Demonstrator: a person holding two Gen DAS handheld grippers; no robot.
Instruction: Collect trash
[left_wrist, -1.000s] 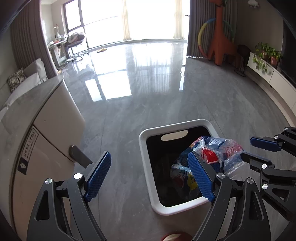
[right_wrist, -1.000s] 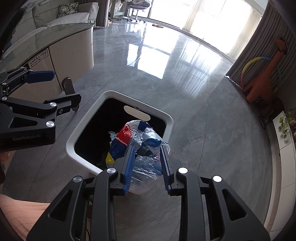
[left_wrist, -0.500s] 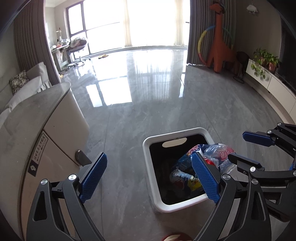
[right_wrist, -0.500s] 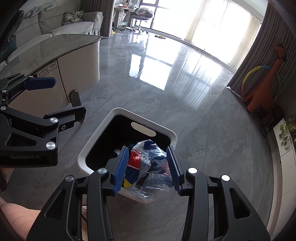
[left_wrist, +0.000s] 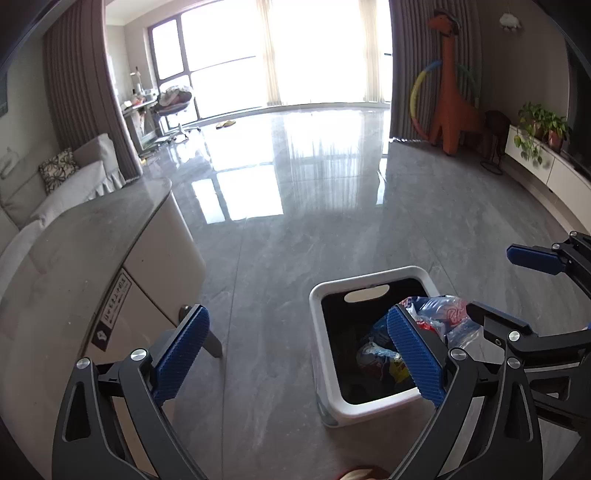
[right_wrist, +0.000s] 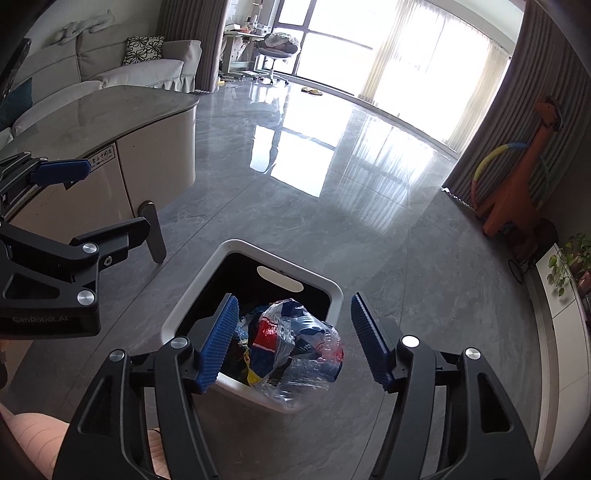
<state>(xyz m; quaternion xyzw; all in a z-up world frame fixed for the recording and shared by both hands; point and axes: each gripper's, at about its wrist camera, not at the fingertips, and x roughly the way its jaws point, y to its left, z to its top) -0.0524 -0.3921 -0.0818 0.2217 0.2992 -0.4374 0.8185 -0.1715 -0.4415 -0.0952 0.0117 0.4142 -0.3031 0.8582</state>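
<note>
White rectangular plastic waste bin (right_wrist: 334, 291) stands on the glossy grey stone floor (right_wrist: 369, 206), dark inside, a slot handle in its far wall. Crumpled clear plastic bag of coloured wrappers (right_wrist: 295, 347) sits at the bin's near right corner, heaped above the rim and bulging out over it; its long axis runs roughly from the bin's interior toward the near rim, bulk end nearest the right wrist camera. Right gripper (right_wrist: 295, 339), black with blue ribbed pads, hangs over the bag with jaws opening; the bag lies between the pads but neither pad presses on it. Left gripper (left_wrist: 295, 354) hangs beside the bin, jaws opening and near full spread, nothing between them. Cream cabinet with grey stone top (left_wrist: 110, 236) stands left of the bin.
</note>
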